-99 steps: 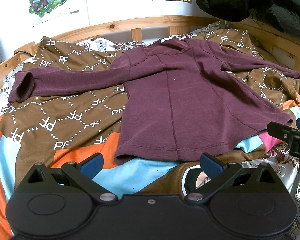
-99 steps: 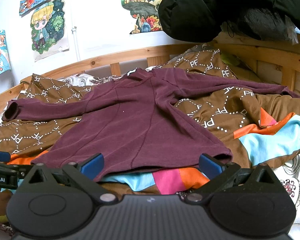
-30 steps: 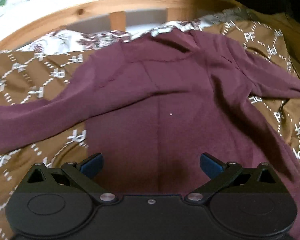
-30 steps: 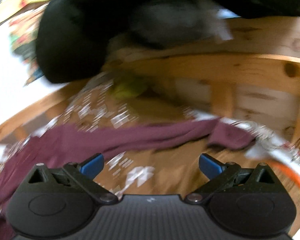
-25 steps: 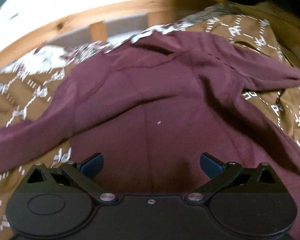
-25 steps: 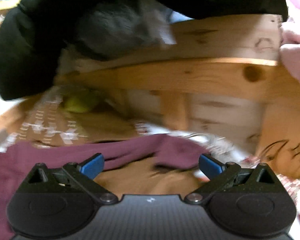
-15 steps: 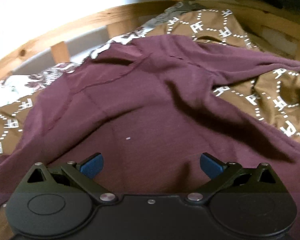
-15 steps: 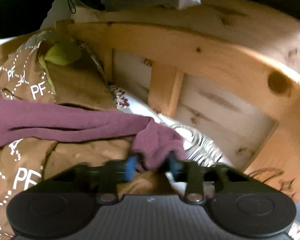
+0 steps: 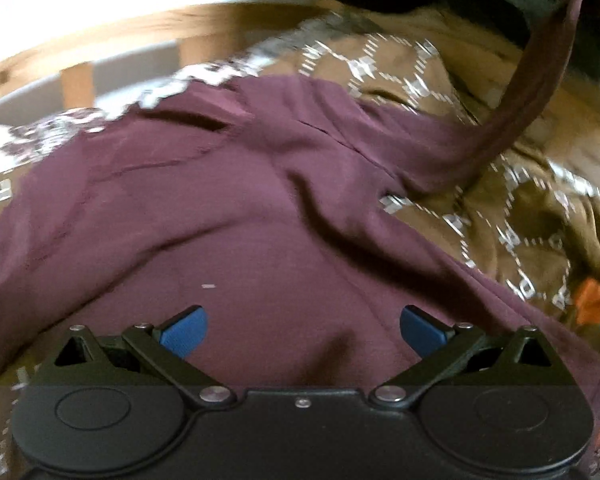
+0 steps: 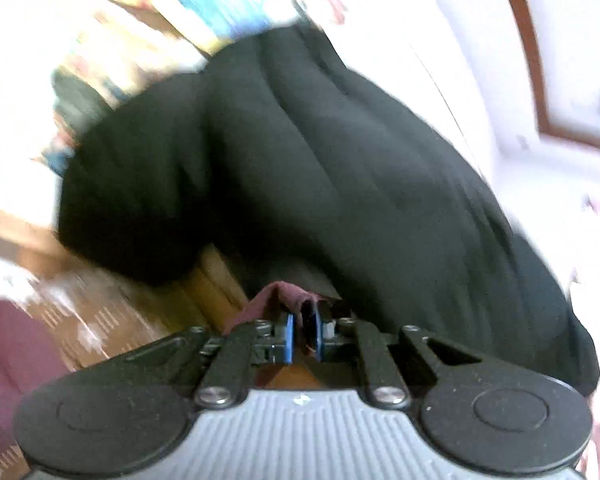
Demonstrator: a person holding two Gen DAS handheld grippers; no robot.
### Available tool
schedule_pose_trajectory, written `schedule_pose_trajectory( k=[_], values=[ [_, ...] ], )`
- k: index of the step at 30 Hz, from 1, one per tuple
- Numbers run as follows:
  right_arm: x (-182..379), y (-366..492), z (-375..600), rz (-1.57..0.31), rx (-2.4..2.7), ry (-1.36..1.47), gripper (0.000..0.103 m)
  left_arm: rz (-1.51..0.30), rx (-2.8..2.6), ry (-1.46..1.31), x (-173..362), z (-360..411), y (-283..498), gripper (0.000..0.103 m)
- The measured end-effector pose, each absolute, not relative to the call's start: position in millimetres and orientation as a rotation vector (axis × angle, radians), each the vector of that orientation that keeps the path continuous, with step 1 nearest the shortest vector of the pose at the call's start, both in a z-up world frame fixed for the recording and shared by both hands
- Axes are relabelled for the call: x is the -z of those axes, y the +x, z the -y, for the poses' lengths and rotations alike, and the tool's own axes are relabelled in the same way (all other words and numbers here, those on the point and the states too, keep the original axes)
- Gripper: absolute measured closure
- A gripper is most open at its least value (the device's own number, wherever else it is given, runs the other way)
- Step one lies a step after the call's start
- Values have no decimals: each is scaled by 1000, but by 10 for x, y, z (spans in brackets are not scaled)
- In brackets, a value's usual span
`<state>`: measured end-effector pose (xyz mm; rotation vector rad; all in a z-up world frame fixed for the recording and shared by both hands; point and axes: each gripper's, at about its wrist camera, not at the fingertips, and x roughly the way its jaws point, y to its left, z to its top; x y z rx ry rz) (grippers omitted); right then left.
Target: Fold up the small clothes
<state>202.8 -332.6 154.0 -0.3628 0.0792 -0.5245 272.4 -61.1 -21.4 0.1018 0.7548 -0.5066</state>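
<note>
A small maroon long-sleeved shirt [image 9: 260, 200] lies spread on a brown patterned blanket [image 9: 520, 220]. My left gripper [image 9: 302, 328] hovers open just above the shirt's body, with nothing between its blue pads. The shirt's right sleeve [image 9: 540, 80] is lifted off the bed and arcs up to the top right. In the blurred right wrist view, my right gripper [image 10: 302, 336] is raised and level. Its jaws are closing, and the pads pinch the maroon sleeve cuff [image 10: 284, 296], which pokes out above them.
A wooden bed rail [image 9: 100, 48] runs behind the shirt against a white wall. A bulky black jacket [image 10: 320, 180] hangs over the rail right in front of the right gripper. Orange and light blue fabric [image 9: 596, 304] shows at the right edge.
The right gripper went from wide open to pinched on the sleeve cuff, then rose and rolled with it. The sleeve now hangs in the air. The left gripper turned a little over the shirt.
</note>
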Motion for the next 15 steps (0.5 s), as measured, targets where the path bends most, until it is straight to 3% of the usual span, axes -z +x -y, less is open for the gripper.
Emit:
schedule_pose_trajectory(
  k=[9,15],
  values=[
    [-1500,2178,1892,60,-2,-521,92,-709,79,68,-65,-314,2662,1],
    [-911,2230,1079,-35,-338,-634,92,-749,-72,-88,-110,-1079,2569,1]
  ],
)
